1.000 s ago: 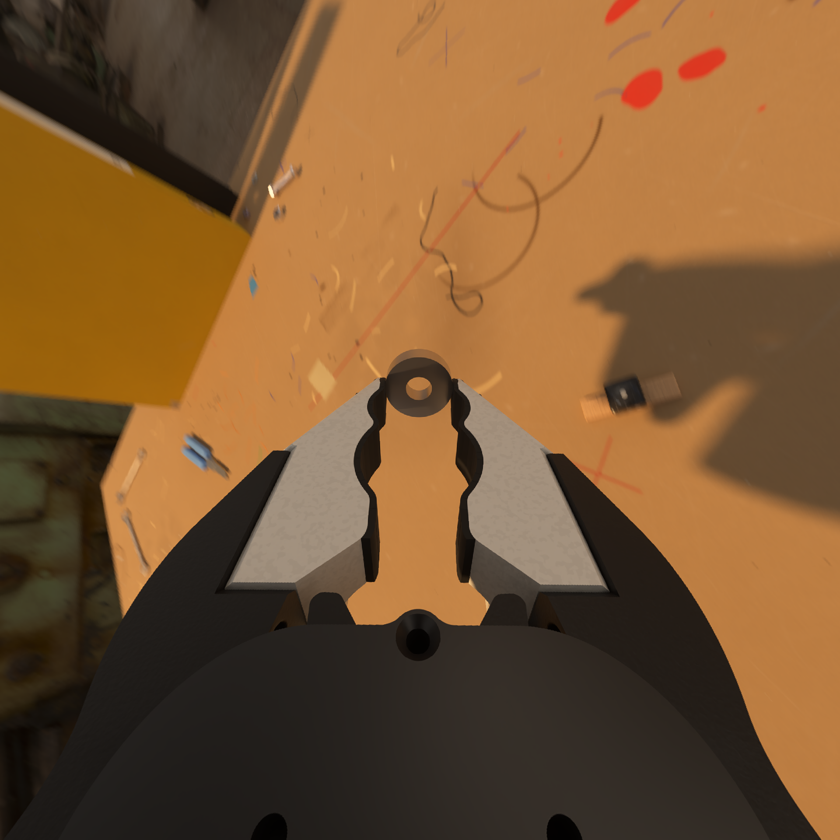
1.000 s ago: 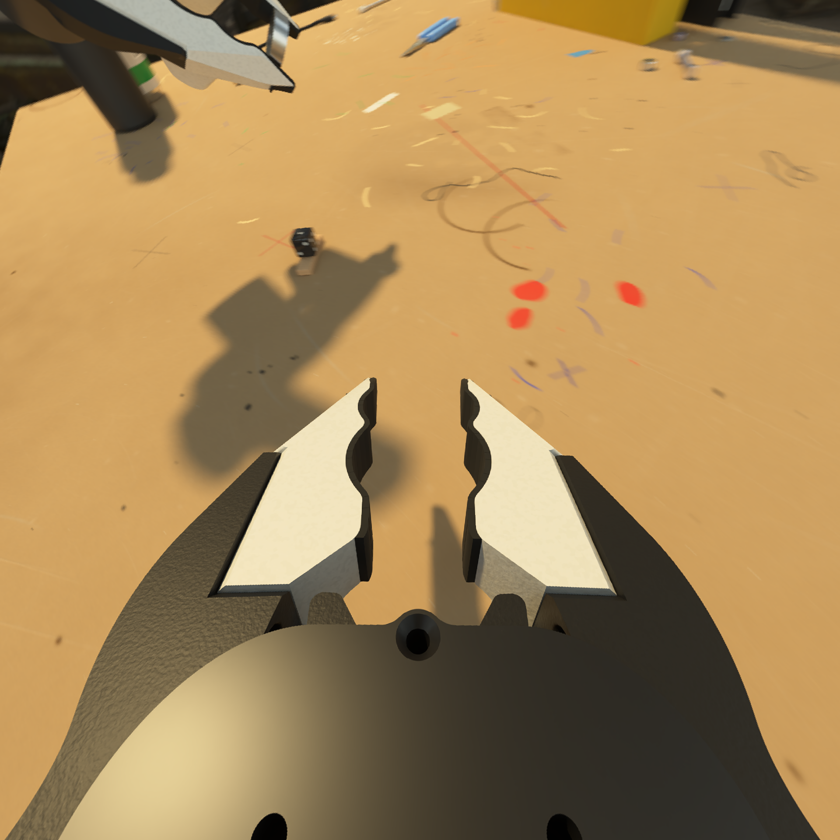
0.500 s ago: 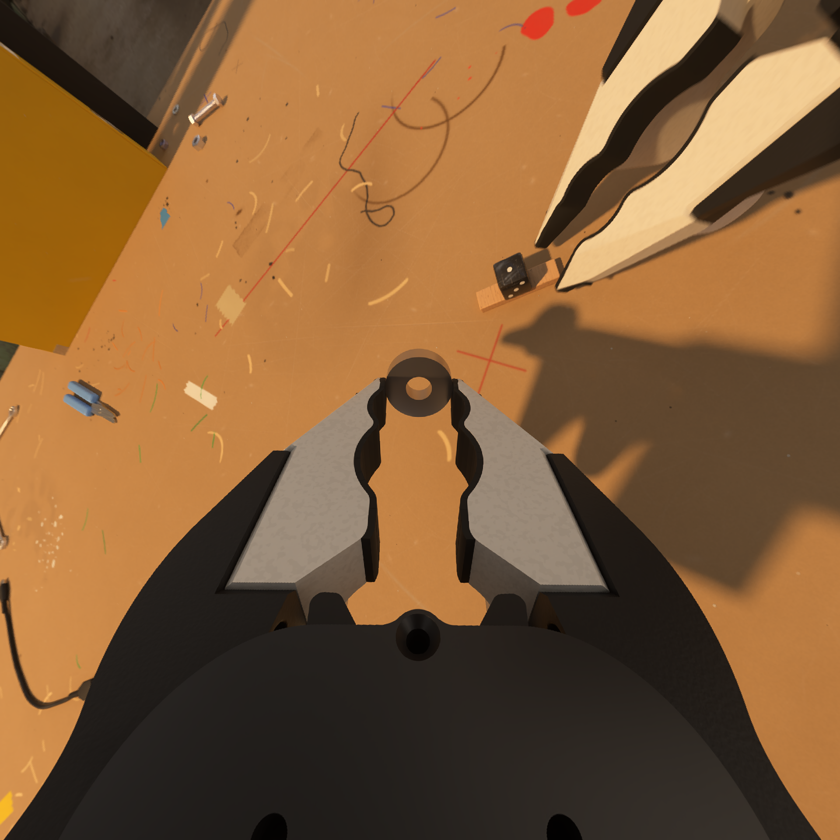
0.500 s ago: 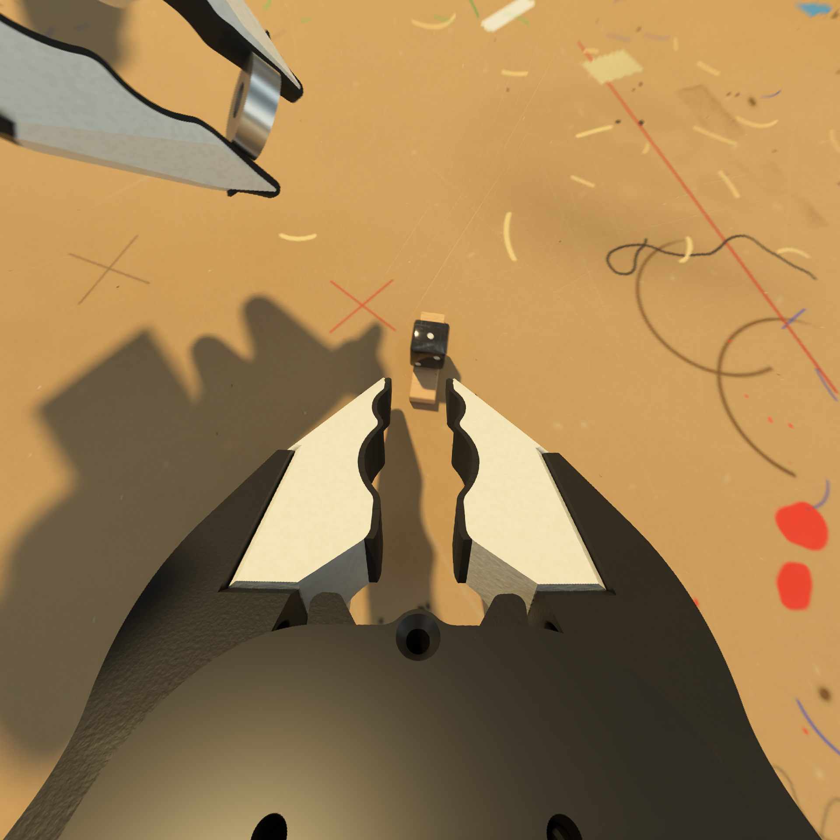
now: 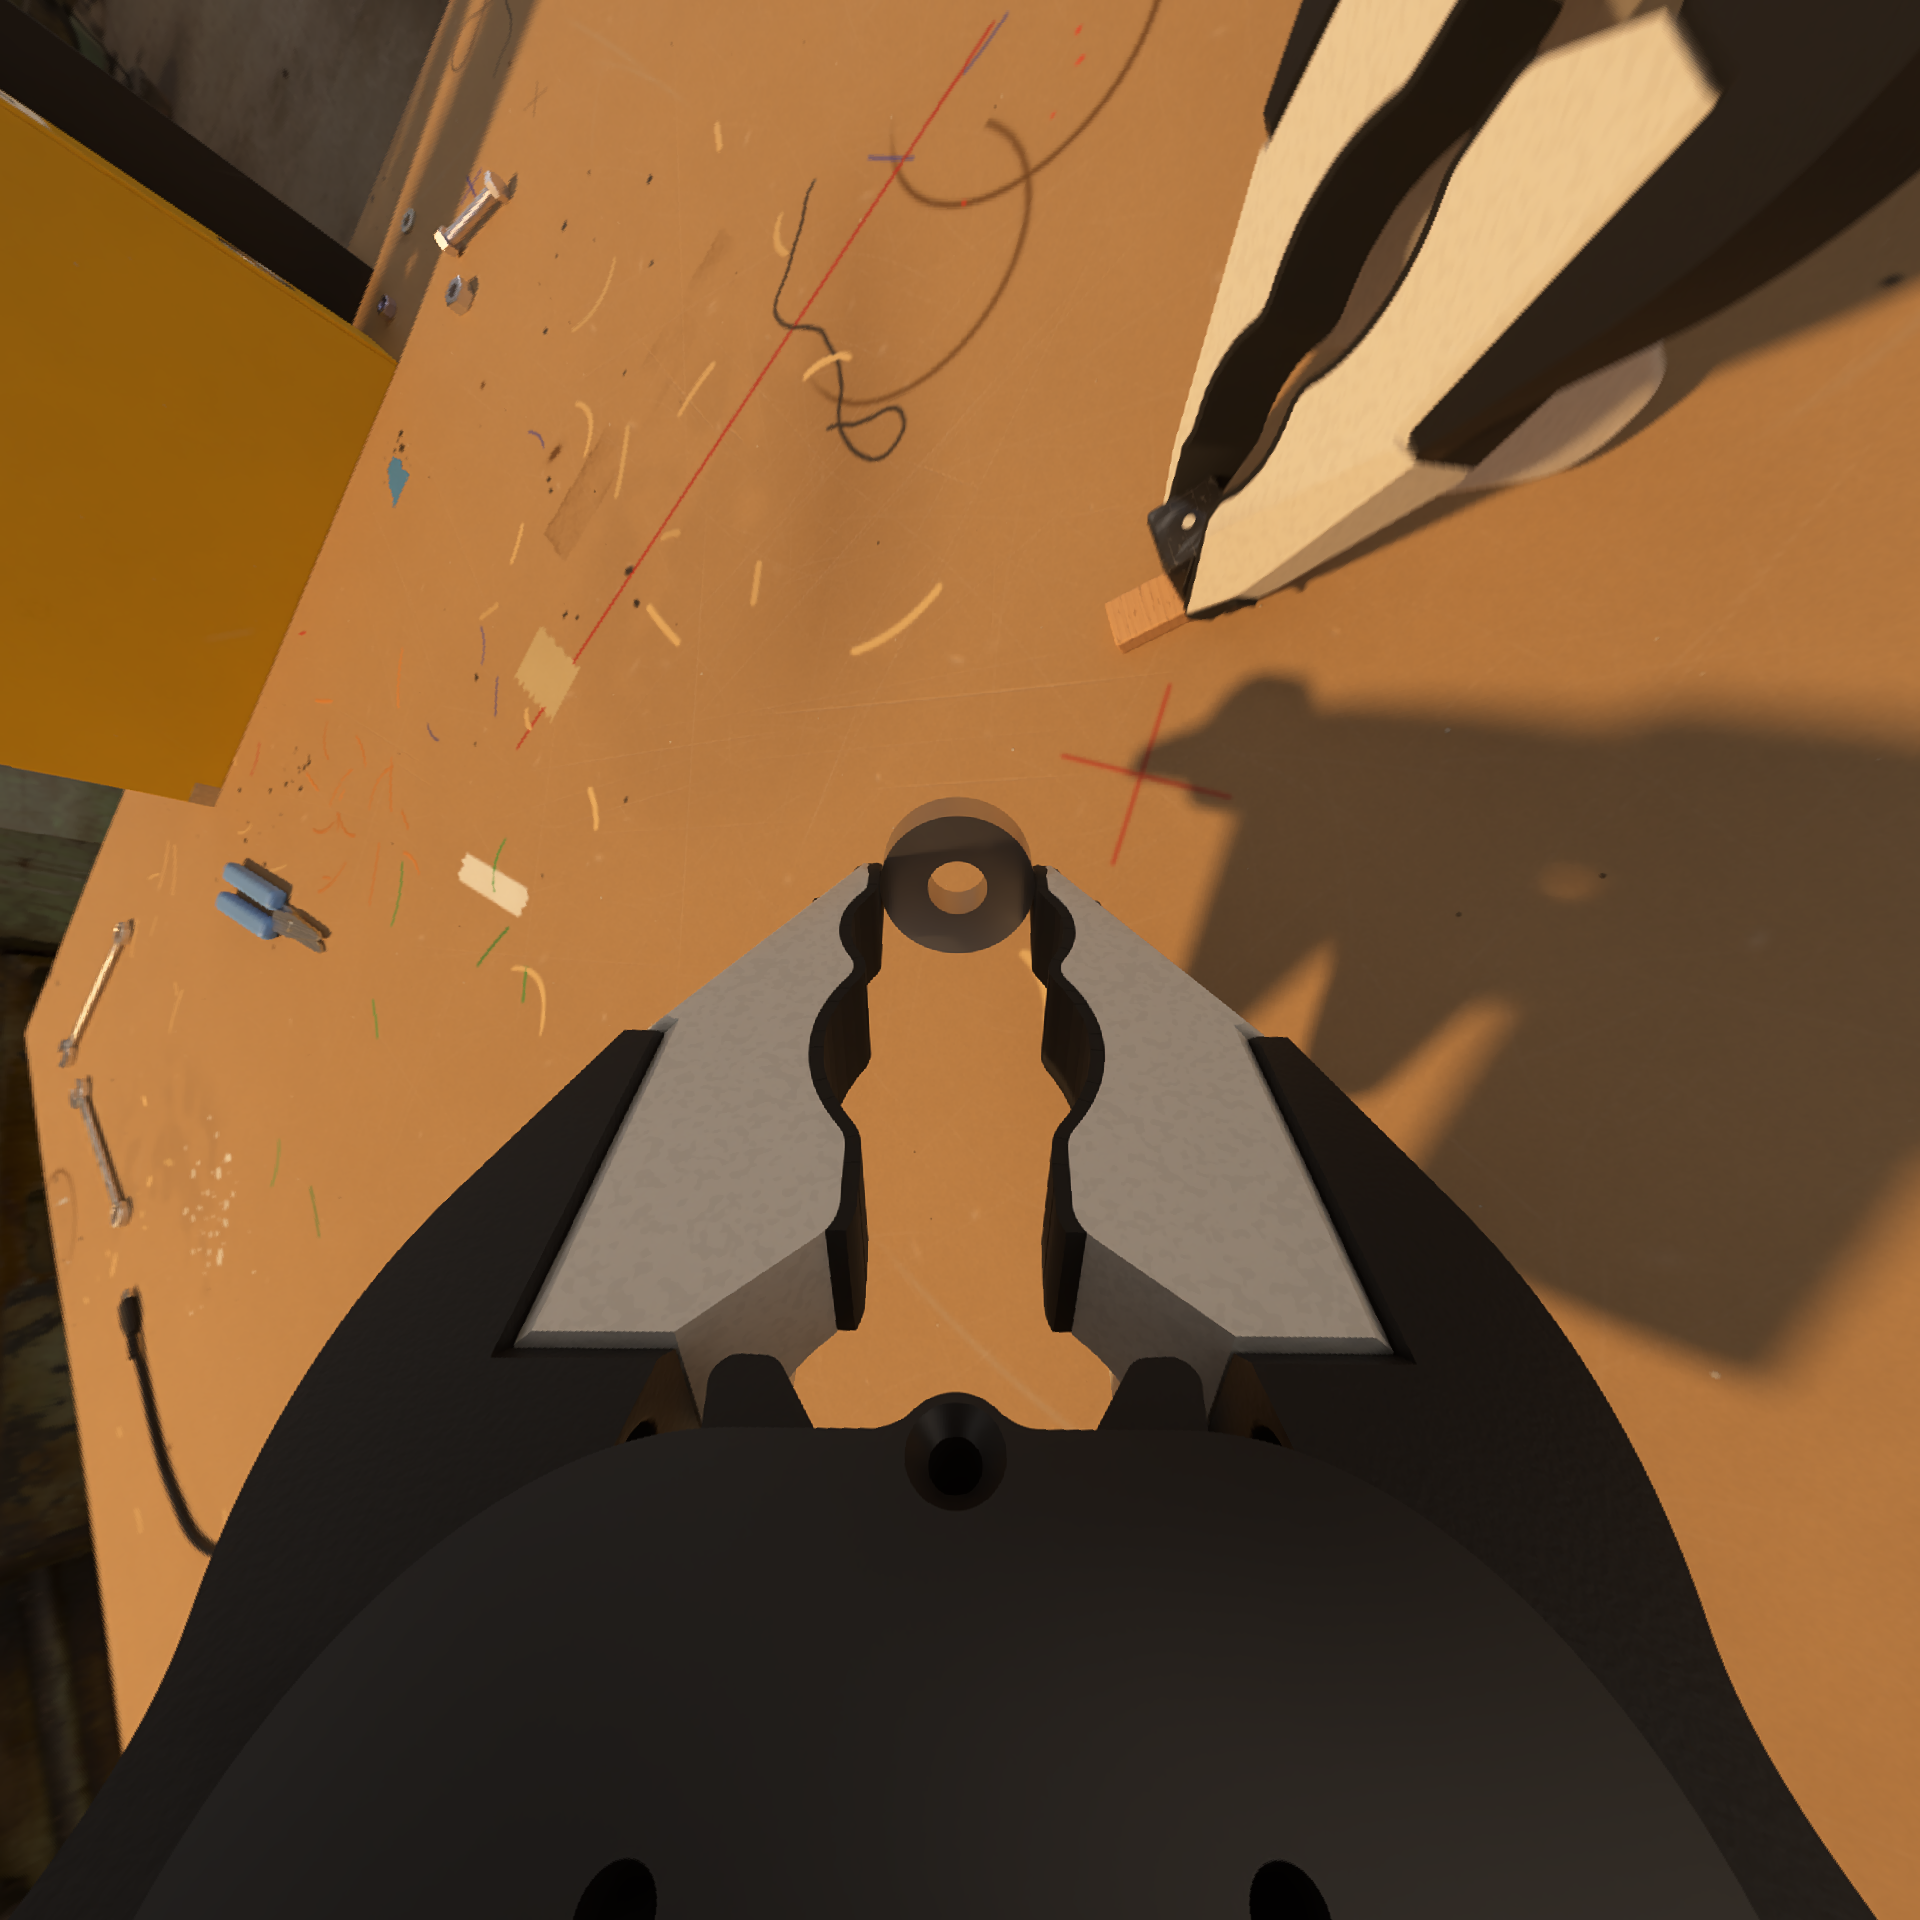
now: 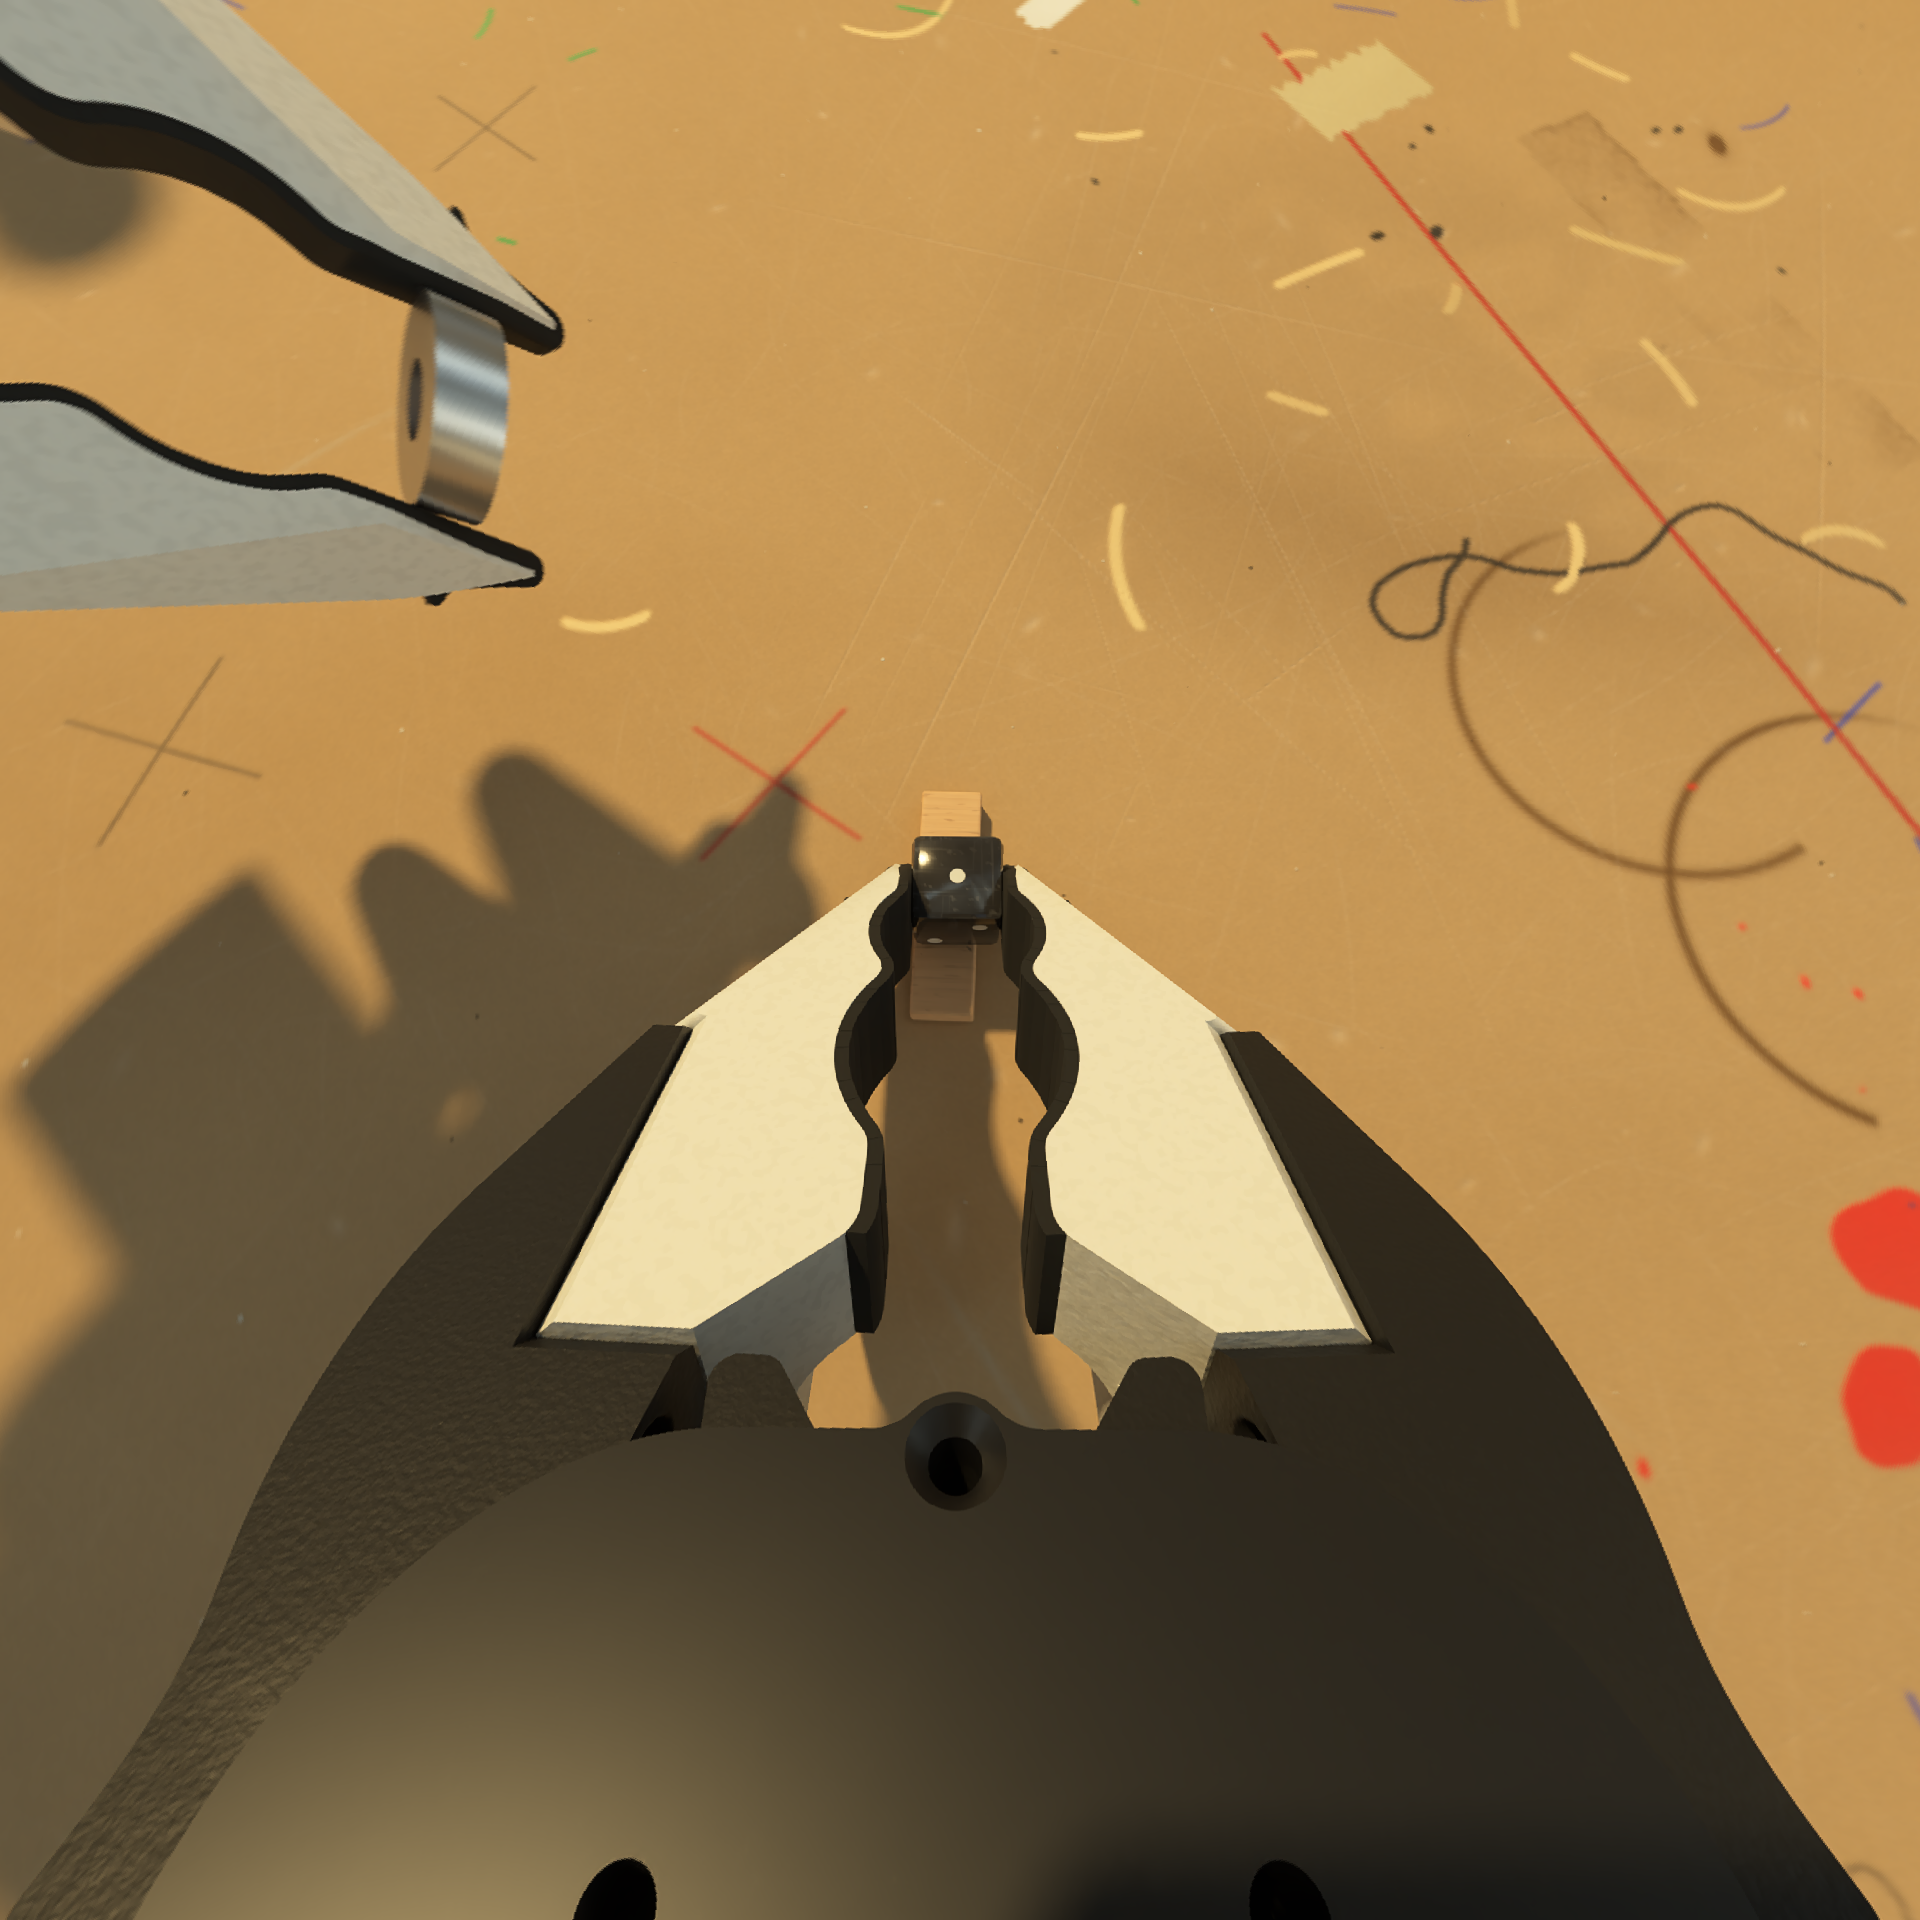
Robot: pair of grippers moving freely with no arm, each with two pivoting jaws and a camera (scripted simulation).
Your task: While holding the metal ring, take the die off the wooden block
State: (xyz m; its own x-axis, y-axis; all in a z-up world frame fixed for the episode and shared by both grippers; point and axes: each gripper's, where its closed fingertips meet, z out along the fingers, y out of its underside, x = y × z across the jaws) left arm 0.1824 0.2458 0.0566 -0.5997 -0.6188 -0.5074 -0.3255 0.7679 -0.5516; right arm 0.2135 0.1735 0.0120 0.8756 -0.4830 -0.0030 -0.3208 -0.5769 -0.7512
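Scuffed orange workbench (image 5: 1351, 1039), yellow cabinet (image 5: 156, 468)

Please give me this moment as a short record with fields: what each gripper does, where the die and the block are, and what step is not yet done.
left gripper: shut on ring, held above the table
right gripper: fingertips on both sides of die, contact looks made
die: black, on the block, not lifted clear as far as seen
block: flat on the table, pokes out beyond the die on both ends
step not yet done: take the die off

Left gripper (image 5: 956, 883), right gripper (image 6: 956, 883): black bodies, pale wavy-edged jaws.
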